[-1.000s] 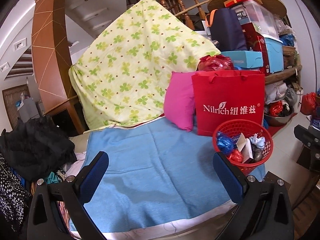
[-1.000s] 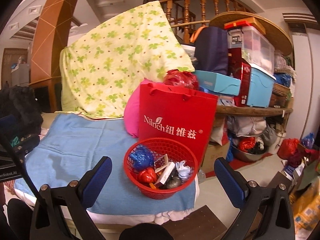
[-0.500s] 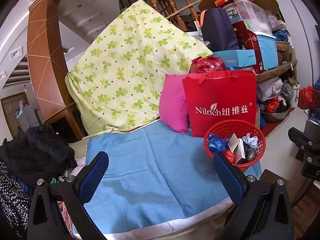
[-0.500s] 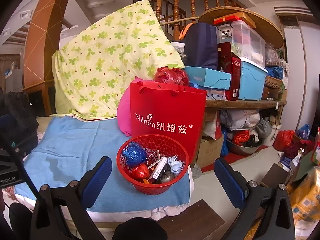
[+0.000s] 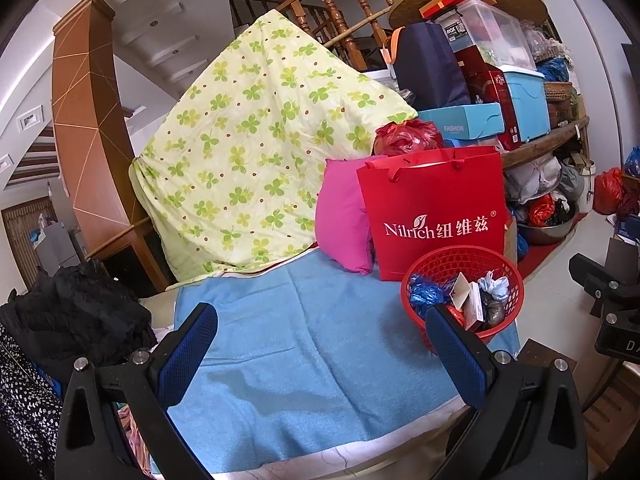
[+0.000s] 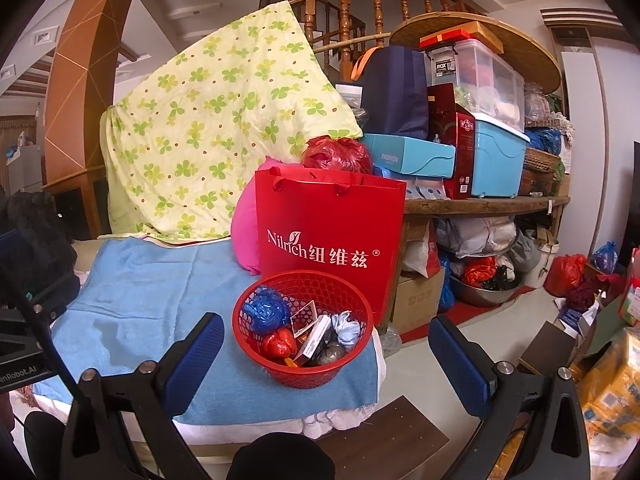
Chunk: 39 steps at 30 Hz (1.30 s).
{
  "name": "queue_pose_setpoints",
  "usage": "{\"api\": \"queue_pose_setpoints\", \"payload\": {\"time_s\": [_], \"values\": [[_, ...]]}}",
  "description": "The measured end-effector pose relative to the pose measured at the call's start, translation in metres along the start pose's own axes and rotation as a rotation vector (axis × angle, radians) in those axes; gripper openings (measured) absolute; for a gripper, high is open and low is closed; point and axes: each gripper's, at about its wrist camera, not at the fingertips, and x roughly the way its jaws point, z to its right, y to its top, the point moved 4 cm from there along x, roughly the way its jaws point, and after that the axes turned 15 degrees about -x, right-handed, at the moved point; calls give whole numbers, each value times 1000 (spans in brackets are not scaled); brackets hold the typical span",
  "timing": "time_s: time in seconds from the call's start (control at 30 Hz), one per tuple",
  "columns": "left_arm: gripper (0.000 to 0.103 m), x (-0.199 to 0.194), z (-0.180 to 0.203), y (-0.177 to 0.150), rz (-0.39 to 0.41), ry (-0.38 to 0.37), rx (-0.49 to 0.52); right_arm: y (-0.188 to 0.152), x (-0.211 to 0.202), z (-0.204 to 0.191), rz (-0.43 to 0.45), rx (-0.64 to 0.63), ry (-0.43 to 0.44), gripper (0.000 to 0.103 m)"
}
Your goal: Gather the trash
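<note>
Over the last second we've only shifted view slightly; the red basket (image 6: 303, 330) with the trash sits unmoved on the blue towel (image 5: 288, 344). Left gripper (image 5: 320, 354) and right gripper (image 6: 326, 364) both spread apart, empty – looks like collection's done

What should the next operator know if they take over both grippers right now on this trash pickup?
Left gripper: open, empty, held over the blue towel.
Right gripper: open, empty, held just in front of the red basket.
The basket sits at the towel's right end, in front of the red Nilrich bag. Inside it: a blue wad, a red wad, a small box, pale and grey wads.
Done: that trash is in the basket.
Left: no loose trash shows on the towel; check beyond these views before stopping.
</note>
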Motion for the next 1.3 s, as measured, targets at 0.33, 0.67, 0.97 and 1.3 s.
{"api": "queue_pose_setpoints", "payload": {"time_s": [0.33, 0.67, 0.97, 1.3], "values": [[103, -8, 6, 6, 21, -1, 24, 3, -9, 3, 11, -2, -7, 103], [103, -10, 3, 5, 39, 7, 41, 6, -16, 4, 22, 14, -13, 103], [103, -10, -6, 2, 42, 21, 33, 10, -19, -4, 26, 5, -5, 103], [103, -6, -16, -1, 37, 35, 20, 11, -13, -13, 18, 2, 1, 103]]}}
